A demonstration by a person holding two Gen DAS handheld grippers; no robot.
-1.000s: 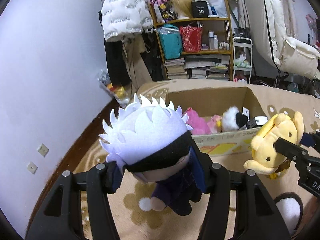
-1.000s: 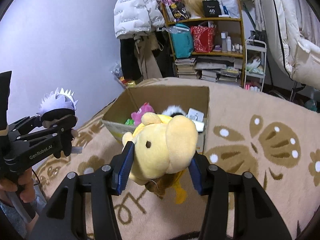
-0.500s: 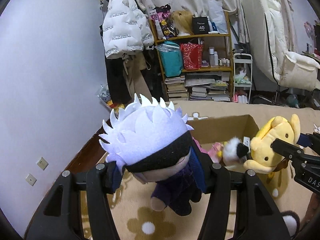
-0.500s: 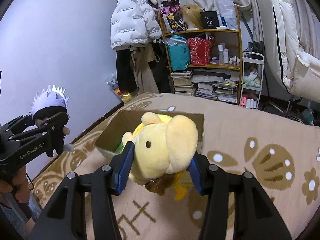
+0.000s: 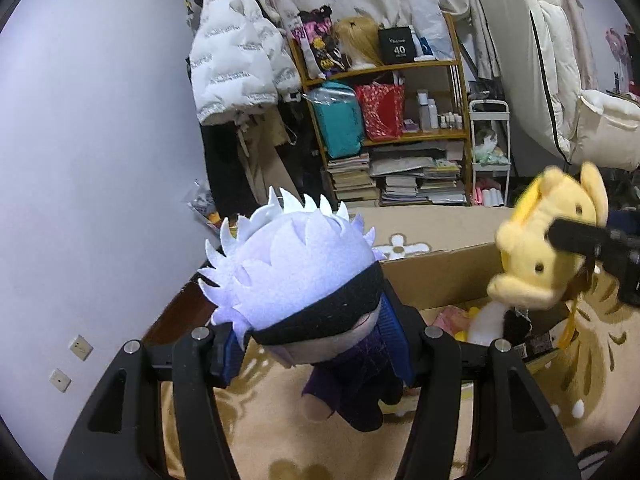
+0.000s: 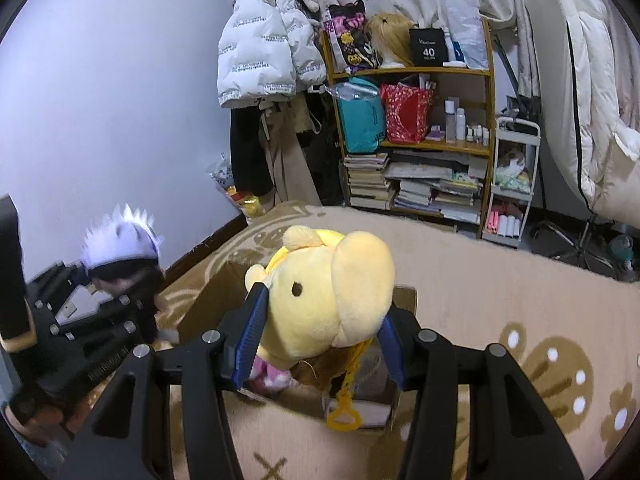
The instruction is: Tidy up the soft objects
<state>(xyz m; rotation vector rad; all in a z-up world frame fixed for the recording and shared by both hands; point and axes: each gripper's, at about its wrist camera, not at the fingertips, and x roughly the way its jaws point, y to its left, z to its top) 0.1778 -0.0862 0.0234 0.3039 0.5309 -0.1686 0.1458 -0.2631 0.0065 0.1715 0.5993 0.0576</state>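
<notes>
My left gripper [image 5: 316, 340] is shut on a white-haired plush doll [image 5: 296, 276] with a black blindfold and dark purple clothes, held in the air just left of an open cardboard box [image 5: 444, 276]. My right gripper [image 6: 316, 344] is shut on a yellow plush dog [image 6: 332, 292], held over the box [image 6: 404, 296]. The yellow dog also shows in the left wrist view [image 5: 548, 256], and the doll in the right wrist view [image 6: 120, 240]. Several plush toys [image 5: 484, 320] lie inside the box.
The box stands on a beige patterned rug [image 6: 500, 280]. A wooden shelf [image 5: 404, 136] with books and bags stands at the back. A white puffer jacket [image 5: 232, 68] hangs on its left. A white cart [image 6: 512, 184] and white bedding [image 6: 592, 120] are on the right.
Both grippers have risen and moved toward the box with their toys. The yellow dog now hangs over the box opening, and the doll is closer to the box's left wall.
</notes>
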